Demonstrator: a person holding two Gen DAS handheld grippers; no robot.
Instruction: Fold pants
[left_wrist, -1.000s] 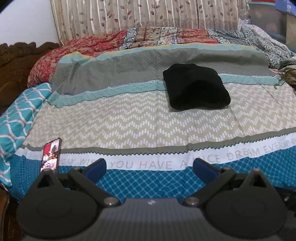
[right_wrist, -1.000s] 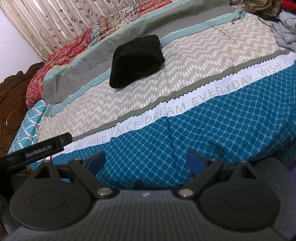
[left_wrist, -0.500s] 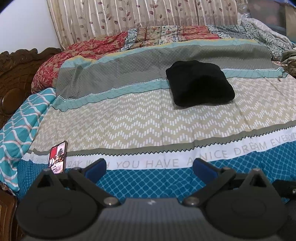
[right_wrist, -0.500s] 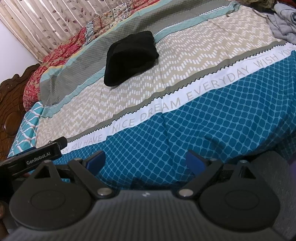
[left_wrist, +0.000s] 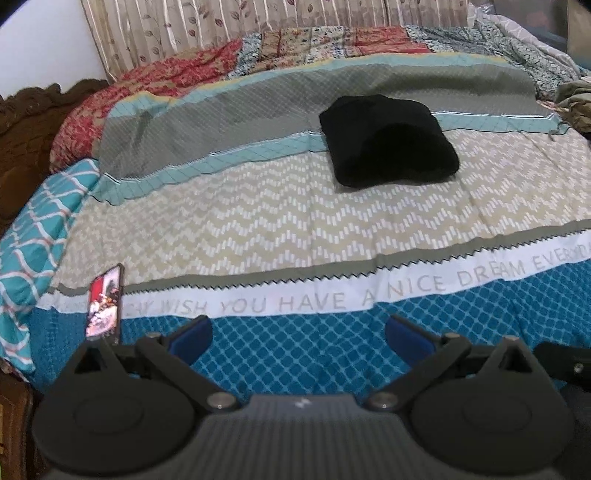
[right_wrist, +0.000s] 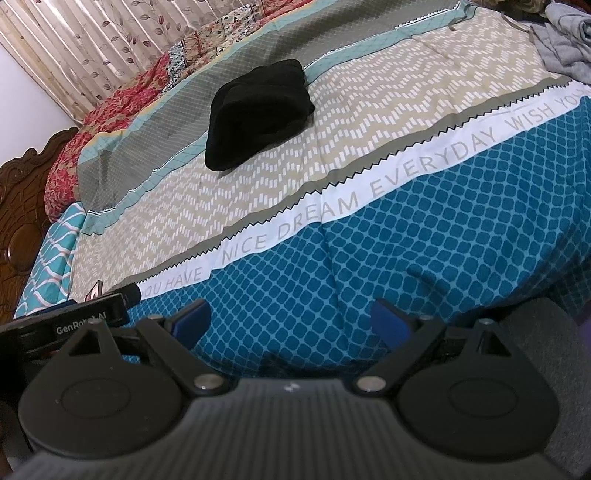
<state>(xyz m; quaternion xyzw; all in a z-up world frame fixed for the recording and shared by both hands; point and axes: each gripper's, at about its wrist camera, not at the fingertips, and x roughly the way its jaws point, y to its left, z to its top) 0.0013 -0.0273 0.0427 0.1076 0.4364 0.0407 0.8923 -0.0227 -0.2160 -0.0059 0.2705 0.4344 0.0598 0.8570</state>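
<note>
Pants (left_wrist: 388, 140): matt black cloth. Bedsheet (left_wrist: 258, 221): printed cloth, quilted look. Headboard (right_wrist: 22, 206): carved glossy wood. Claws: matt black plastic.

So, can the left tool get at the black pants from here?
Probably yes: the left tool is open, and only bare bedspread lies between it and the folded black pants; it needs a forward reach.

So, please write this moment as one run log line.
left tool: open, empty | right tool: open, empty | black pants: folded, on bed, untouched
</note>
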